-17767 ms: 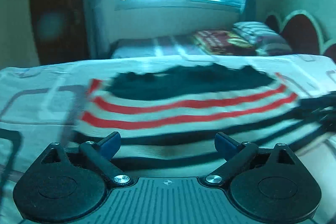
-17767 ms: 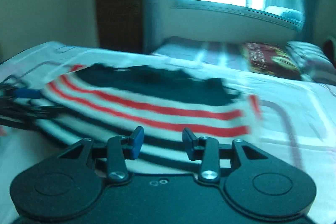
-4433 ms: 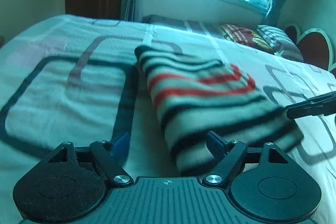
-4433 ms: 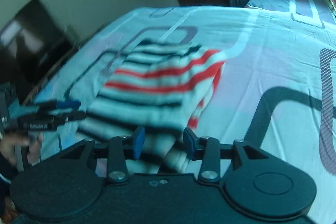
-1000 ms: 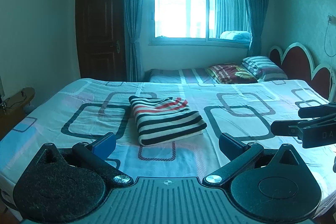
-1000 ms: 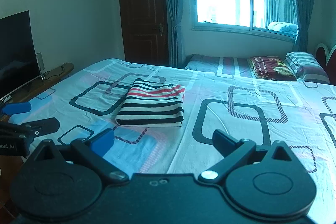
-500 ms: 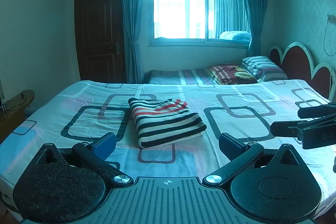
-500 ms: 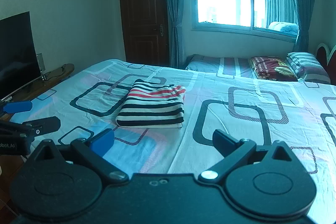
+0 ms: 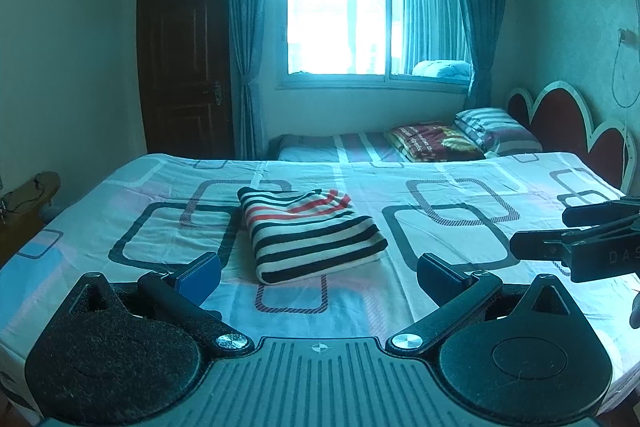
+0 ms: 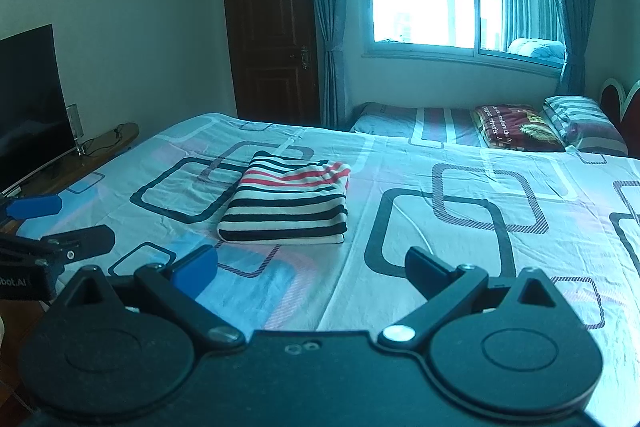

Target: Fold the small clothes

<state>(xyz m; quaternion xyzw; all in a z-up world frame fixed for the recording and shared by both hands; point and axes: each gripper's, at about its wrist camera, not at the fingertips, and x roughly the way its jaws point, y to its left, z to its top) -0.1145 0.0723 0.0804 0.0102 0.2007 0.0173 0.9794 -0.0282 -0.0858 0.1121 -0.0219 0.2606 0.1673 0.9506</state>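
Daylight from the window (image 9: 372, 7) falls on a bedroom where one wide bed (image 9: 460, 195) with a sheet of rounded squares carries the work. One striped garment (image 9: 308, 233), white with black and red stripes, lies folded into a neat thick rectangle, somewhat toward the left edge of the bed and about halfway between the near edge and the far edge. Nothing touches it.

Both tools are held back near the near edge, well apart from the garment. On the left gripper (image 9: 318, 273) the jaws stand wide apart and hold nothing. The right gripper (image 10: 312, 265) is the same, spread and empty.

I judge that the folding of this piece is finished and the step in hand is a pause after release. I see only one garment, so the next move probably calls for bringing another small garment, or for ending. At the far edge lie one folded blanket (image 9: 434, 141) and one striped pillow (image 9: 496, 129).
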